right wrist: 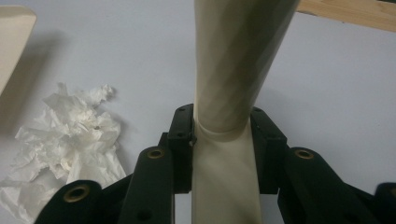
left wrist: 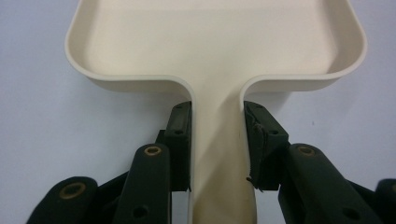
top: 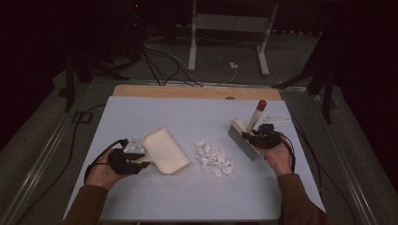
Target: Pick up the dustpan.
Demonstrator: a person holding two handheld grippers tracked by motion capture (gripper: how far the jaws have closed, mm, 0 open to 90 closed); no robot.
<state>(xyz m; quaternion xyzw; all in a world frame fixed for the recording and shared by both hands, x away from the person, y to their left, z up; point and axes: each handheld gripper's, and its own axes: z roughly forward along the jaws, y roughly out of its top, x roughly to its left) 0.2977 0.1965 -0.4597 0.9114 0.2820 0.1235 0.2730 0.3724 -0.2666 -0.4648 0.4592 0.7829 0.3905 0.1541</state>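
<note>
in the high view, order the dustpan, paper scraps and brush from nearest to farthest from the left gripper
1. dustpan: held by its handle in the left gripper, at table left.
2. paper scraps: mid-table, just right of the pan.
3. brush: far right, in the right gripper.

Pale blue-grey table top (top: 141, 112), wooden far edge; cream dustpan (top: 164, 150) and white paper scrap pile (top: 213, 159) resting on it.

One dustpan (top: 165, 151), one brush (top: 246, 135) (paper scraps (top: 213, 158) uncounted).
</note>
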